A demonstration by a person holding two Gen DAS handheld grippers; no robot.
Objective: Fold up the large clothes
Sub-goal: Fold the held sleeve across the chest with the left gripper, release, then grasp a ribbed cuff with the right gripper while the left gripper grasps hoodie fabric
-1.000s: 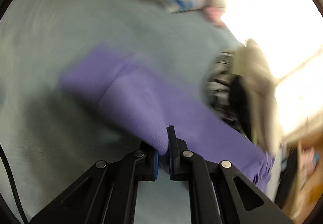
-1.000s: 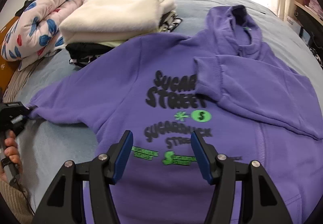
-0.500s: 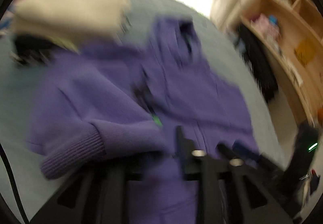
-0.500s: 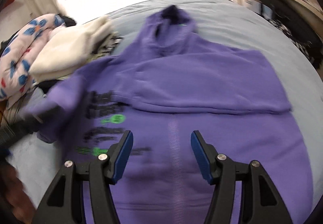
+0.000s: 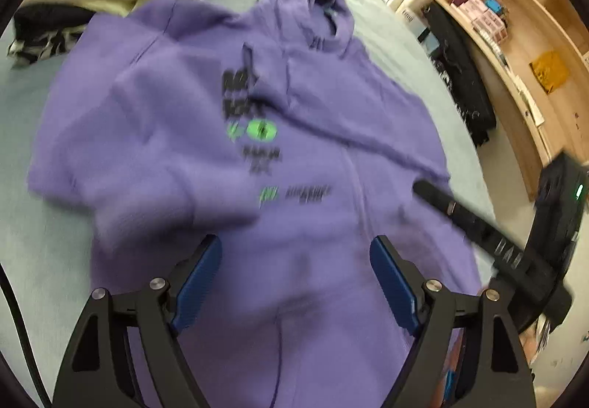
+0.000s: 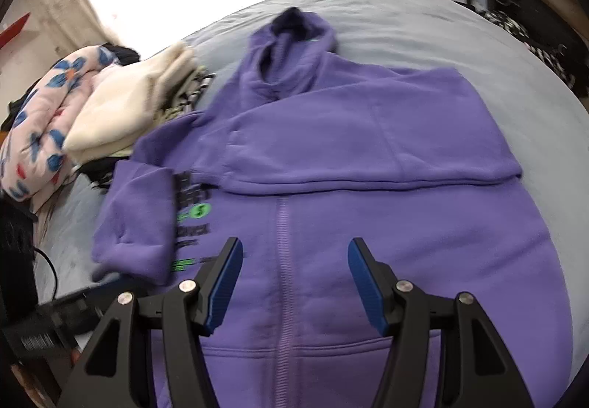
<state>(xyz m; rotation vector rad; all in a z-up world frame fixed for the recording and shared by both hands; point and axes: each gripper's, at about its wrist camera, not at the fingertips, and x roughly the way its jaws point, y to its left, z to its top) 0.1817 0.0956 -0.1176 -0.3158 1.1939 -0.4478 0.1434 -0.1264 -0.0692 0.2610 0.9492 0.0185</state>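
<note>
Garment: purple hoodie (image 6: 331, 158) lies spread face up on the pale blue bed (image 6: 478, 51), filling the centre of both views; hood toward the top of the frame.
Sleeves: one sleeve (image 6: 368, 146) is folded across the chest in the right wrist view; the other sleeve (image 6: 136, 220) is doubled over at centre left, covering part of the black and green print (image 5: 257, 128).
Left tongs: left gripper (image 5: 294, 283) at the bottom of its own view, above the lower front of the hoodie; jaws have just been opening and now stand wide apart with nothing between the pads.
Right tongs: right gripper (image 6: 294, 283) at the bottom of its own view, jaws partly apart over the centre seam, gripping nothing.
Stack: cream folded garment (image 6: 129, 106) on darker folded items, upper left, just beside the hoodie's shoulder.
Bedding: floral quilt (image 6: 40, 117), far left.
Container: wooden shelf unit (image 5: 522, 40), upper right of the left wrist view; compartments hold small boxes and a yellow item, too blurred to identify.
</note>
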